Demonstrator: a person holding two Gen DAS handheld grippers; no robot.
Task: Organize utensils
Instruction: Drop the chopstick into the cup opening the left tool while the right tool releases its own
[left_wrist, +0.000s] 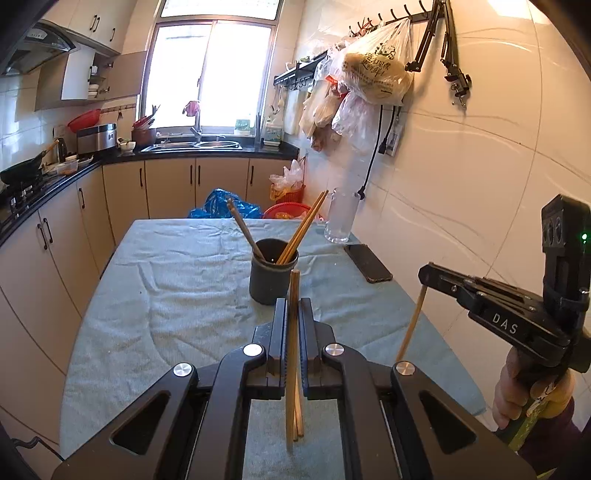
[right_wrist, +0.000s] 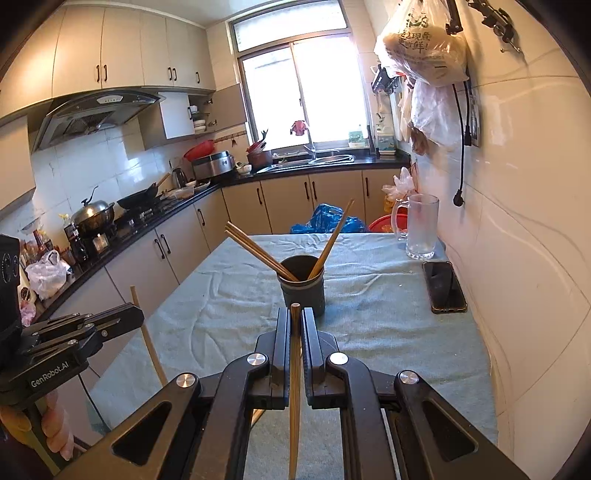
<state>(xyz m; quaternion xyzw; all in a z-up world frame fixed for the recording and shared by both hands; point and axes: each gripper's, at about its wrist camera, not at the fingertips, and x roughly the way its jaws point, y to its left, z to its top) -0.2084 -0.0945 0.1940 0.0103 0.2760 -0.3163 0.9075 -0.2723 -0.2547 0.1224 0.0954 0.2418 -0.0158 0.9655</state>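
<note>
Your left gripper (left_wrist: 293, 306) is squeezed nearly shut on a wooden chopstick (left_wrist: 293, 354). The stick stands almost straight up between the two fingers and pokes out above the tips. More chopsticks (left_wrist: 299, 421) lie on the cloth under it, toward 6 o'clock.

Your right gripper (right_wrist: 295, 317) is also pinched nearly shut, on one chopstick (right_wrist: 294, 387) that stands up the same way.

The dark cup (left_wrist: 273, 271) sits on the blue-green tablecloth (left_wrist: 166, 295), just past your left gripper at 12 o'clock. It already holds a few chopsticks (left_wrist: 304, 229) that lean out to both sides.

At 2 o'clock from the cup lies a black phone (left_wrist: 367, 263). A frosted glass mug (right_wrist: 419, 227) stands behind the phone, near the wall.
</note>
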